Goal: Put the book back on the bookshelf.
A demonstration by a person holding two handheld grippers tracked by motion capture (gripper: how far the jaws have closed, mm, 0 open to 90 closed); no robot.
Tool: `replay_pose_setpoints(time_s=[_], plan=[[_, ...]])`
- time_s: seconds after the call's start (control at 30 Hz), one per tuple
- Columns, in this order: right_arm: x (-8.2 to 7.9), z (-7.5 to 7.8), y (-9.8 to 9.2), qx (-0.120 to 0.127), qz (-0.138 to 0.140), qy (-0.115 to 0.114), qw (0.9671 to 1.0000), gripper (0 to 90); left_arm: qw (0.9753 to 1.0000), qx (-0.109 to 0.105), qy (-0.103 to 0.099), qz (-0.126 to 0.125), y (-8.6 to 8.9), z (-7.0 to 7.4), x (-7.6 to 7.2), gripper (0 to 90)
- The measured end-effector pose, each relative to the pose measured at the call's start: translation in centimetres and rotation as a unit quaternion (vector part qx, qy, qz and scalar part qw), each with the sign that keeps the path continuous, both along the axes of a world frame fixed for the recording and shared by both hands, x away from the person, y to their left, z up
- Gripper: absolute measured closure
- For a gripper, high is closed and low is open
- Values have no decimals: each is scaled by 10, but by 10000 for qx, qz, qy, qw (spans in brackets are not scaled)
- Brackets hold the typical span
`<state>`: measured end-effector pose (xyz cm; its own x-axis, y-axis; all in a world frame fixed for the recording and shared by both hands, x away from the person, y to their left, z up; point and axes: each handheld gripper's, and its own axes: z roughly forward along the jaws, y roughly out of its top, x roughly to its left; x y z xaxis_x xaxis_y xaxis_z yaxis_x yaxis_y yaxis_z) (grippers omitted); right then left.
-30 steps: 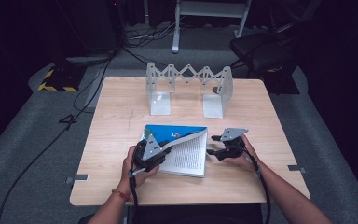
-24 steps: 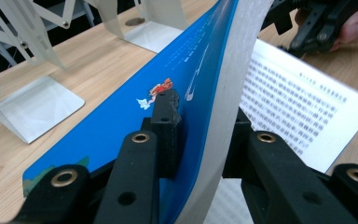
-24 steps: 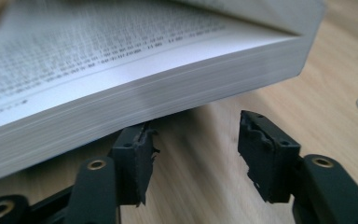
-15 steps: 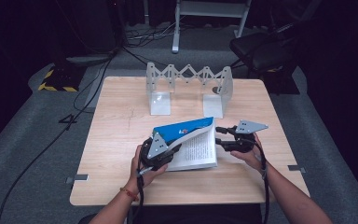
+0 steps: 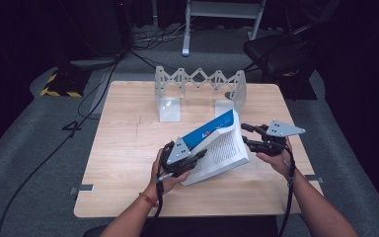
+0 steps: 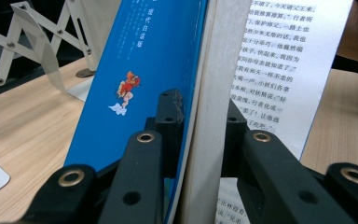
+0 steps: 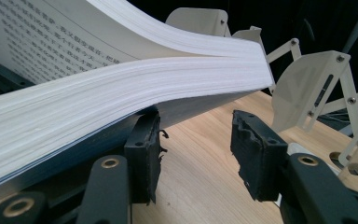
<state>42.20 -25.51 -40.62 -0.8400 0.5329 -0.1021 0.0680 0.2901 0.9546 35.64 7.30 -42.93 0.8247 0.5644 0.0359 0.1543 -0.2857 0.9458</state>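
Observation:
A book with a blue cover (image 5: 208, 130) and white printed pages (image 5: 224, 150) stands tilted on the wooden table (image 5: 128, 143), with its spine raised toward the back. My left gripper (image 5: 190, 159) is shut on the book's lower left end, the blue cover (image 6: 135, 79) against one jaw and the page block (image 6: 214, 93) against the other. My right gripper (image 5: 247, 137) is open at the book's right edge. In the right gripper view, the curved page block (image 7: 121, 88) hangs over the left jaw of that gripper (image 7: 198, 149), and bare table lies between the jaws.
A white expanding book rack (image 5: 200, 81) with an end plate on each side stands at the table's back middle, and appears again as the rack (image 7: 310, 88) just beyond the book. A chair (image 5: 281, 49) and cables lie on the dark floor behind the table.
The book has risen from lying almost flat to standing tilted, carried by my left gripper. My right gripper has shifted right and up, and sits beside the book's edge.

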Motion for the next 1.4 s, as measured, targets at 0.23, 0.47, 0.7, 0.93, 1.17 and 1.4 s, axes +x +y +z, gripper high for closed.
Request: replay_pose_setpoints(time_s=[0.23,0.47,0.7,0.93,1.17,1.4], plan=[[-11,11,17,6,312,-167,9994,527,9998,202,-57,23,14,0,-11,754],[-14,21,41,28,527,-202,9984,516,9988,447,-147,146,21,-3,-18,676],[-2,20,61,-57,565,44,9984,446,9965,747,90,350,26,-14,-11,605],[-1,16,66,162,698,79,9974,449,9979,529,275,238,36,-18,-5,674],[-4,18,60,8,646,-77,9979,449,9988,483,62,59,25,1,-2,678],[-5,23,51,240,612,-105,9978,466,9996,242,92,-121,17,5,3,680]])
